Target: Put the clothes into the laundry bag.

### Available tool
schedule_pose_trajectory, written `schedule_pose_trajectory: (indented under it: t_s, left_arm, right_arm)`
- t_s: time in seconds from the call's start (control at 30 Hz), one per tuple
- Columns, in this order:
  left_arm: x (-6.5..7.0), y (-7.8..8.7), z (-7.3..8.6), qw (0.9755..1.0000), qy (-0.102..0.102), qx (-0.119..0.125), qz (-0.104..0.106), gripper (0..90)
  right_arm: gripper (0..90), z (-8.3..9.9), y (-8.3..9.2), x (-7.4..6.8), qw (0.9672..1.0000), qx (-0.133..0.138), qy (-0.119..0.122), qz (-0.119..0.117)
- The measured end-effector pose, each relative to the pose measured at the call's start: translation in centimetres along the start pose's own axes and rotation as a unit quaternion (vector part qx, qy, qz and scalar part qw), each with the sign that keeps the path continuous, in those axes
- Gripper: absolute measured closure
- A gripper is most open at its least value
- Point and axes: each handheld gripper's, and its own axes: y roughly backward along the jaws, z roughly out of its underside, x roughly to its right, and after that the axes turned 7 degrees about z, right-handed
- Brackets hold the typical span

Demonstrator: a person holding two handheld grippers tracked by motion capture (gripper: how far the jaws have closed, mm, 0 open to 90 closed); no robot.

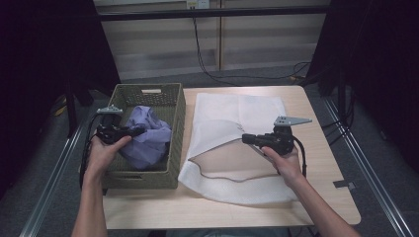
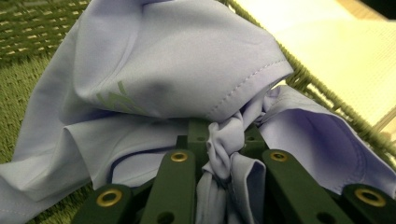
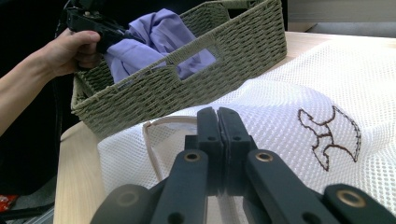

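Note:
A lavender cloth (image 1: 148, 138) lies bunched in a green woven basket (image 1: 143, 178) on the left of the table. My left gripper (image 1: 138, 131) is shut on a twisted fold of the lavender cloth (image 2: 163, 60), which is pinched between the jaws of the left gripper (image 2: 224, 135). A white mesh bag (image 1: 232, 111) lies flat to the right of the basket. My right gripper (image 1: 245, 139) is shut at the bag's rim and holds its top layer raised, so the mouth gapes. In the right gripper view the right gripper (image 3: 217, 114) is pressed together against the mesh bag (image 3: 289, 121), with the basket (image 3: 210, 65) beyond.
The wooden table (image 1: 321, 163) has bare room at the right and front of the bag. The bag bears a brown stitched mark (image 3: 331, 137). Metal rails (image 1: 360, 148) run along both sides of the table, and cables (image 1: 207, 69) hang behind it.

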Motion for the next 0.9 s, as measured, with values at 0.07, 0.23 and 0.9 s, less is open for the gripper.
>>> schedule_pose_trajectory:
  t_s: [0.07, 0.23, 0.9]
  left_arm:
    - [-0.1, 0.2, 0.1, 1.0, 0.001, 0.006, -0.003, 80.7]
    - [-0.4, 0.6, 0.4, 0.9997, 0.005, 0.025, 0.002, 80.7]
    - [-0.2, 3.7, 0.1, 0.9948, -0.003, 0.101, 0.005, 80.8]
  right_arm:
    - [88.7, 0.0, 0.0, -0.1, 1.0, 0.001, 0.0, 0.001]
    - [88.7, 0.0, 0.0, -0.2, 1.0, 0.0, 0.003, 0.001]
    - [88.7, -0.1, 0.3, -0.2, 1.0, 0.006, 0.006, 0.003]
